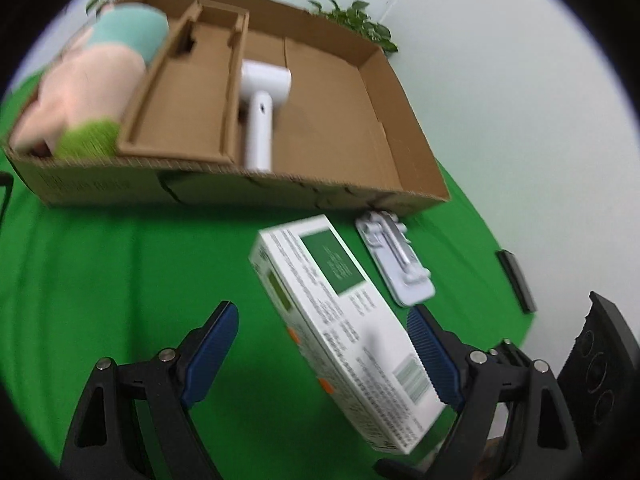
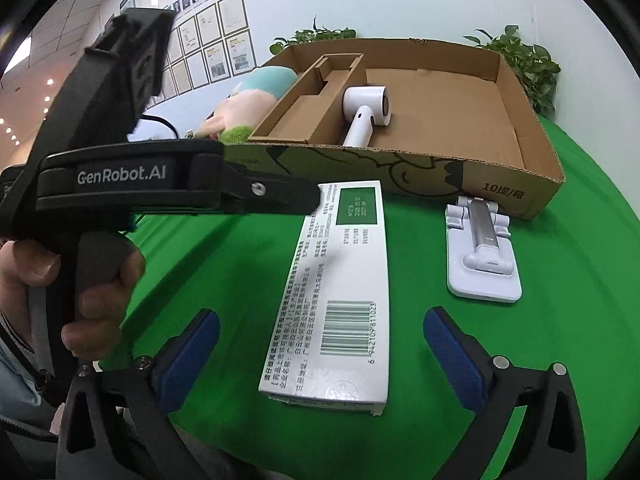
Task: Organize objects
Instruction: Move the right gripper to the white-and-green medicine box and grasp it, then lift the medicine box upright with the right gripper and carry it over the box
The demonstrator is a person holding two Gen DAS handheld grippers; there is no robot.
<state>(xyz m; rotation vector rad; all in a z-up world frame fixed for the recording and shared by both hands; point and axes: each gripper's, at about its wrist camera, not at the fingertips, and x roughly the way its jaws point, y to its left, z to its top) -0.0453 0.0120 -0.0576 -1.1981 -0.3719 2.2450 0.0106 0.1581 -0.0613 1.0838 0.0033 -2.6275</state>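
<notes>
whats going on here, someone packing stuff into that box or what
A person holds a hand-held gripper in each hand over a green cloth-covered table, sorting things into an open brown cardboard box. A white hair dryer and a pink and teal plush toy already sit in the box. A white rectangular carton with a green label and a white folding phone stand lie on the cloth outside it. The left hand-held gripper and the right hand-held gripper both stand open around the carton, neither gripping it.

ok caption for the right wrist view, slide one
Open right claw poised over white medicine box on green cloth, phone stand beside it, cardboard tray behind.
</notes>
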